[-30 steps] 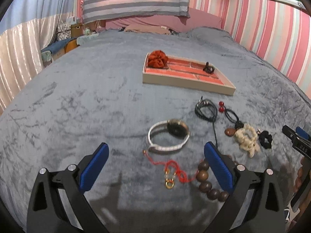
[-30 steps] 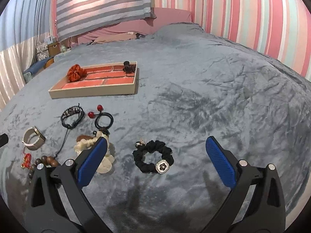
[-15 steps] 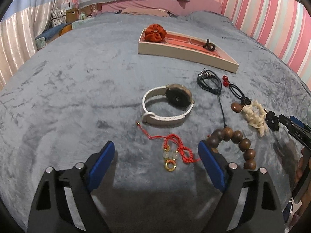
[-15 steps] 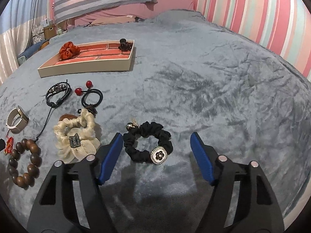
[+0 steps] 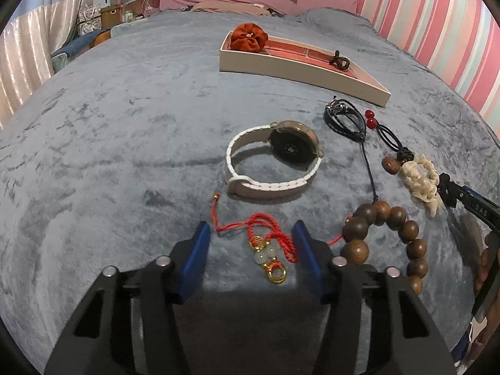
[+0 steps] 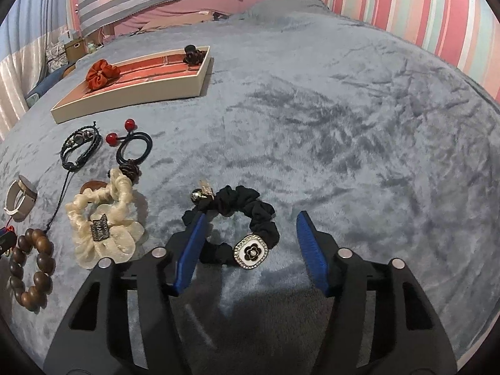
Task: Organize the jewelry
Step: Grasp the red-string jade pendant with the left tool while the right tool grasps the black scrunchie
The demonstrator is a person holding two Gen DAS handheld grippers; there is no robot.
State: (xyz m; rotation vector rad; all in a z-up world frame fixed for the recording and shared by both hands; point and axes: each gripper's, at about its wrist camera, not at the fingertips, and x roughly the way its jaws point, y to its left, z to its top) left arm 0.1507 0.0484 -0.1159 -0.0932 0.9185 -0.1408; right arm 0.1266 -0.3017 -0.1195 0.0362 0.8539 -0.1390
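Observation:
My left gripper [image 5: 251,234] is open, its blue pads either side of a red cord bracelet with gold ring and pale beads [image 5: 265,247] on the grey blanket. A white-strap watch [image 5: 275,162] lies just beyond, a wooden bead bracelet [image 5: 387,234] to the right. My right gripper [image 6: 250,231] is open around a black scrunchie with a flower charm [image 6: 240,218]. A cream scrunchie [image 6: 103,222] lies left of it. The tray [image 5: 300,68] [image 6: 131,93] holds a rust scrunchie [image 5: 248,37] and a dark hair tie [image 5: 339,61].
A black braided bracelet [image 5: 343,118] [image 6: 81,143] and a hair tie with red balls [image 5: 384,131] [image 6: 131,147] lie between tray and grippers. Striped pillows and a pink striped wall stand behind the bed. The right gripper's tip [image 5: 468,200] shows at the left view's right edge.
Both grippers moved forward and down and narrowed. The left now straddles the red cord bracelet; the right now straddles the black scrunchie.

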